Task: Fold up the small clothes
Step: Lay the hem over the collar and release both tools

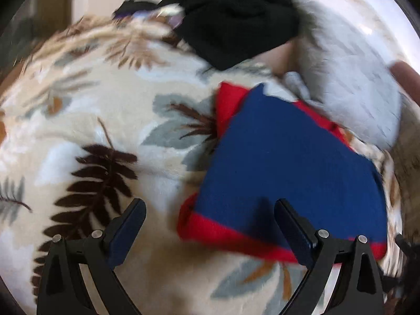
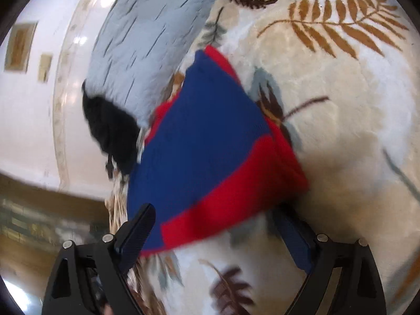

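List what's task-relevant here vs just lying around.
Job:
folded blue knit garment with red trim
left gripper, open
right gripper, open

Lying about:
black knit garment
pale grey quilted pillow
cream leaf-patterned fleece blanket underneath

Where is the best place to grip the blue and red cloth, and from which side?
Probably the red border of the blue and red cloth, from the near side. That edge lies closest to the open left gripper, slightly raised off the blanket.

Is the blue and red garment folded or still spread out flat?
Folded: the blue and red garment lies as a compact layered shape on the leaf-print blanket, red edges doubled beneath the blue panel.
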A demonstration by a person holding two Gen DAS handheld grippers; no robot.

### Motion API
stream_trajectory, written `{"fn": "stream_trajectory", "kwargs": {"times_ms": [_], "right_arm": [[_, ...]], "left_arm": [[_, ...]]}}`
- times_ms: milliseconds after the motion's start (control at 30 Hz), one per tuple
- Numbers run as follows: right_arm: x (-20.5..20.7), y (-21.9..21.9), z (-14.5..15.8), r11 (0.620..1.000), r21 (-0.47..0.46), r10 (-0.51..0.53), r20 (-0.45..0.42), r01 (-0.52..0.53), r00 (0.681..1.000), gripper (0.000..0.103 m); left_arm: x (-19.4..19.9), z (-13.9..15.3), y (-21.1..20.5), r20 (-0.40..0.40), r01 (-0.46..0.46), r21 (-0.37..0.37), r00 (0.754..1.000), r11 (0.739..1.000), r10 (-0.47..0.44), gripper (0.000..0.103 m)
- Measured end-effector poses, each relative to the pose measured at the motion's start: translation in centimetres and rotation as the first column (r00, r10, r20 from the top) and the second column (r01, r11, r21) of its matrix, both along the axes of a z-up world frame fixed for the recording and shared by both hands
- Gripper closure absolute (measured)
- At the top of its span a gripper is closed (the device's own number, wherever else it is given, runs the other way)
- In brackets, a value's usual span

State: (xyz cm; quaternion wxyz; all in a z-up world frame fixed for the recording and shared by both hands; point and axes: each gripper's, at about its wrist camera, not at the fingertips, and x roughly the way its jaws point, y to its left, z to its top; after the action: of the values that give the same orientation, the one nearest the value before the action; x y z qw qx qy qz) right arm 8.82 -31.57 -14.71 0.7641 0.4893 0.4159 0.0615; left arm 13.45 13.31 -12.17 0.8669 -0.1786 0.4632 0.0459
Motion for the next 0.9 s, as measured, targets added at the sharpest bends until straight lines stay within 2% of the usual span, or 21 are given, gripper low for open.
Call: {"fn": "stream_trajectory", "kwargs": {"times_ms": [33,67,100,133,167,233,267,333,400,433,467,533,567,600,633,667,733,900], "right_arm": [[0.5,0.0,-0.3,0.999,0.019,-0.044,-0.002,0.044,0.999,0.010],[1.3,0.2,-0.6,0.997,0.010,-0.073,-0.011,0.074,0.997,0.016],[1.8,0.4,-0.9,0.997,-0.009,-0.082,-0.025,0.082,0.996,0.029],[2.9,0.7,-1.7,0.998,-0.015,-0.066,-0.065,0.065,0.996,0.080],[3.7,0.8,-2.0,0.999,-0.018,-0.040,-0.083,0.039,0.996,0.090],[4.1,1.1,-0.2,0.997,-0.073,-0.006,-0.056,0.002,0.998,0.090],[3.6,1.1,1.7,0.995,-0.093,0.017,-0.011,-0.018,1.000,0.091],[1.9,1.0,5.2,0.988,-0.143,0.063,0.060,-0.054,0.996,0.093],[-0.1,0.7,6.8,0.981,-0.169,0.107,0.077,-0.093,0.991,0.093],[-1.1,0.5,6.7,0.974,-0.187,0.144,0.054,-0.132,0.988,0.093],[-2.1,0.4,5.8,0.963,-0.209,0.178,0.013,-0.171,0.984,0.089],[-4.4,-0.4,3.1,0.952,-0.213,0.212,-0.050,-0.218,0.976,0.085],[-5.8,-1.0,1.2,0.950,-0.203,0.221,-0.106,-0.239,0.969,0.071],[-6.9,-1.6,0.4,0.951,-0.193,0.222,-0.119,-0.242,0.968,0.058],[-8.3,-2.4,0.3,0.959,-0.163,0.224,-0.073,-0.234,0.972,0.057],[-9.2,-3.0,0.7,0.960,-0.166,0.217,-0.067,-0.225,0.974,0.046],[-9.9,-3.9,2.3,0.958,-0.212,0.188,-0.039,-0.192,0.981,0.039],[-7.3,-3.6,6.4,0.926,-0.334,0.209,0.070,-0.174,0.975,0.039]], "left_arm": [[0.7,-0.8,0.3,-0.028,-0.022,-0.037,0.999,0.999,0.021,0.016],[1.1,-1.0,0.4,-0.052,-0.059,-0.017,0.997,0.998,0.058,0.034],[1.5,-0.8,0.3,-0.050,-0.064,-0.006,0.997,0.998,0.064,0.044],[1.8,-0.2,0.0,-0.052,-0.036,-0.026,0.998,0.999,0.035,0.072],[2.0,0.3,-0.3,-0.054,-0.005,-0.061,0.999,0.998,0.002,0.089],[0.9,3.1,-0.8,0.008,-0.002,-0.019,1.000,1.000,0.002,0.090],[-0.1,4.7,-1.1,0.049,0.000,0.003,0.999,1.000,-0.001,0.092],[-2.9,6.9,-1.1,0.107,0.005,-0.011,0.994,1.000,-0.004,0.093],[-6.6,7.6,-1.3,0.131,0.002,-0.003,0.991,1.000,-0.002,0.093],[-8.6,7.0,-1.4,0.128,-0.001,0.025,0.992,1.000,-0.002,0.092],[-10.2,5.5,-1.2,0.091,-0.012,0.035,0.996,0.999,0.009,0.090],[-12.3,1.2,-0.2,-0.034,-0.032,0.012,0.999,0.999,0.032,0.087],[-13.7,-0.3,0.5,-0.054,-0.038,-0.007,0.998,0.999,0.038,0.083],[-15.0,-0.4,1.1,-0.020,-0.044,-0.016,0.999,0.999,0.044,0.076],[-16.1,0.2,1.5,-0.005,-0.056,0.002,0.998,0.998,0.056,0.065],[-16.7,1.0,1.9,0.003,-0.071,0.025,0.997,0.997,0.071,0.065],[-16.6,2.8,2.4,0.044,-0.079,0.048,0.996,0.996,0.077,0.064],[-11.0,6.1,1.4,0.115,0.059,0.081,0.991,0.995,-0.068,0.062]]}}
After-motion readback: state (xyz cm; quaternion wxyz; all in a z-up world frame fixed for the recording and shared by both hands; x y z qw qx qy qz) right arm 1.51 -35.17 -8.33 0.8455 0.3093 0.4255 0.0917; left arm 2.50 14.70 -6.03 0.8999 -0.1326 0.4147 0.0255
